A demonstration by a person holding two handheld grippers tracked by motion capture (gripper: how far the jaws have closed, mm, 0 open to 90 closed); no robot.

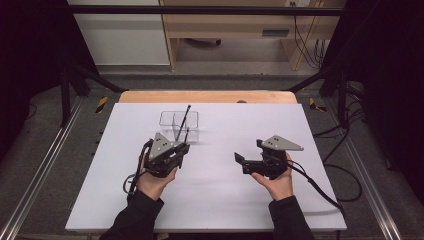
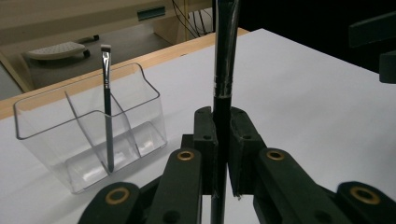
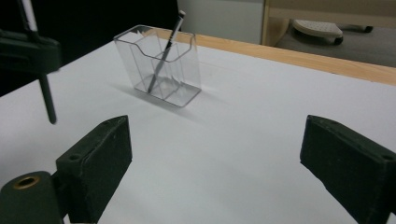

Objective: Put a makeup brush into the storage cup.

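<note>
One black brush (image 2: 223, 84) stands upright, clenched in the left gripper (image 2: 222, 140) just in front of the clear organizer (image 2: 88, 135), which already holds a slim brush (image 2: 107, 107). Farther from it, the right gripper (image 3: 215, 154) hangs over the surface (image 1: 215, 200), jaws released.

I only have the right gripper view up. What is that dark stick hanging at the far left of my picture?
Observer: It is a black handle, clamped upright between the shut jaws of the left gripper.
Operator: Where is that gripper, seen from above?
Observer: In the high view it sits just on the person's side of the clear holder, close to its near wall.
Operator: And the thing standing in there, what is its tip like?
Observer: The left gripper view shows it is a thin brush that ends in a small, flat, pale tip.
</note>
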